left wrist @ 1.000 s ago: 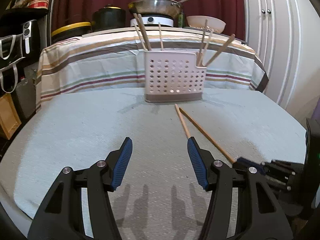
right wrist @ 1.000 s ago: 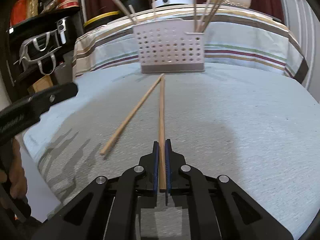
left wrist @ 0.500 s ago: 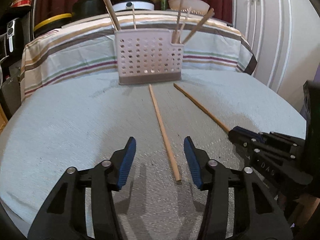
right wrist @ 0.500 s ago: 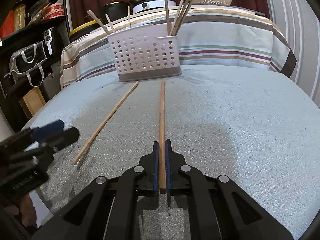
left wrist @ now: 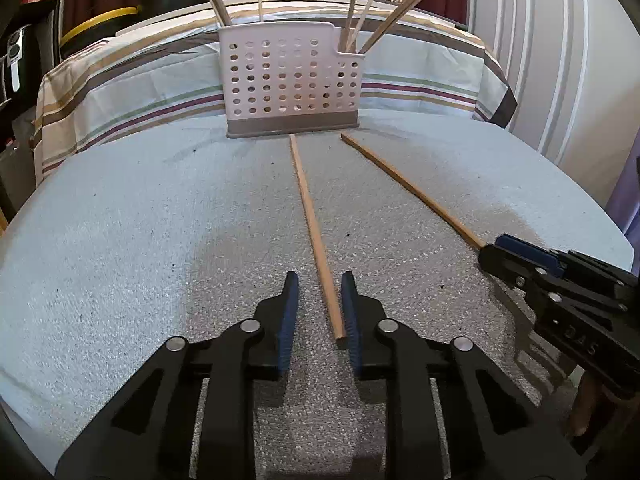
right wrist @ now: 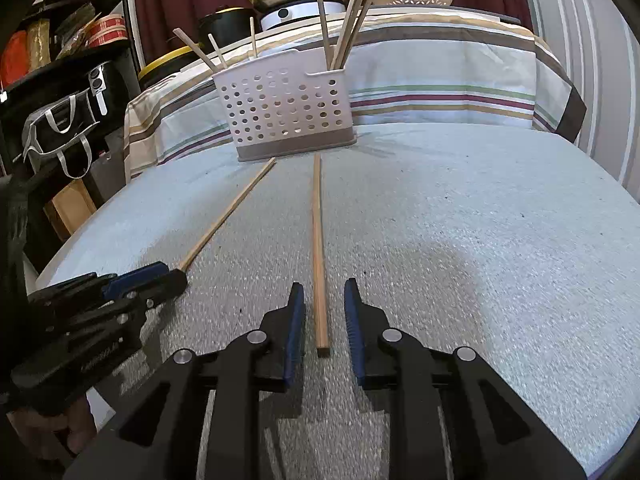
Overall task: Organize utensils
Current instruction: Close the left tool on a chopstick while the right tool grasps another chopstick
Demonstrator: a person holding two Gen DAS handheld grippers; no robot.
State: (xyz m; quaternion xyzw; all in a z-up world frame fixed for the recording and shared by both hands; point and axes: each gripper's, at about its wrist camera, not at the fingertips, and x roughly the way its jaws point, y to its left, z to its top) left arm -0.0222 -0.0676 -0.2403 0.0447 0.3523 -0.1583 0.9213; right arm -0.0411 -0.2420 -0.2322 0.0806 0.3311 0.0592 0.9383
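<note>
Near the counter's (left wrist: 120,208) front edge, the closing left tool (left wrist: 318,292) straddles one chopstick (left wrist: 310,216), ungripped; the opening right tool (right wrist: 325,300) straddles another chopstick (right wrist: 318,240). Both look light, stiff, slippery; grip near the ends.

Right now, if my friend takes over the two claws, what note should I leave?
Left claw: jaws closing around the near end of one loose chopstick, pads not pressing it yet.
Right claw: jaws opening, its chopstick lies on the table cover between them, not gripped.
Both sticks lie flat, far ends by the white holder.
Done: several chopsticks already stand in the holder.
Left: pick up these two and drop them in.
</note>
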